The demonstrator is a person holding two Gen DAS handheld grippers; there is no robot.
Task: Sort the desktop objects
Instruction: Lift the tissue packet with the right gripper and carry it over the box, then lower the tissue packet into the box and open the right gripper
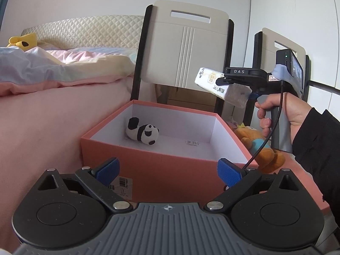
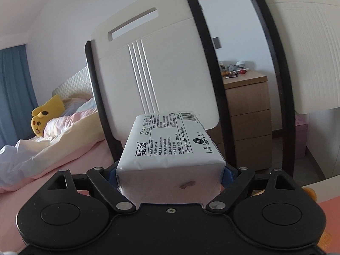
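A salmon-pink open box [image 1: 148, 165] with a white inside stands in front of my left gripper [image 1: 169, 171], which is open and empty just before the box's near wall. A small panda plush [image 1: 142, 133] lies inside at the back left. My right gripper [image 1: 223, 80], held by a hand [image 1: 282, 114], hangs above the box's far right corner, shut on a white tissue pack [image 1: 221, 87]. In the right wrist view the tissue pack [image 2: 170, 146] fills the space between the blue pads [image 2: 229, 173] of the right gripper [image 2: 170, 176].
Two cream chair backs [image 1: 184, 42] stand behind the box. A bed with pink bedding [image 1: 53, 85] and a yellow plush [image 1: 21, 41] lies left. An orange plush toy [image 1: 263, 148] sits right of the box. A wooden drawer unit [image 2: 248, 119] stands beyond the chairs.
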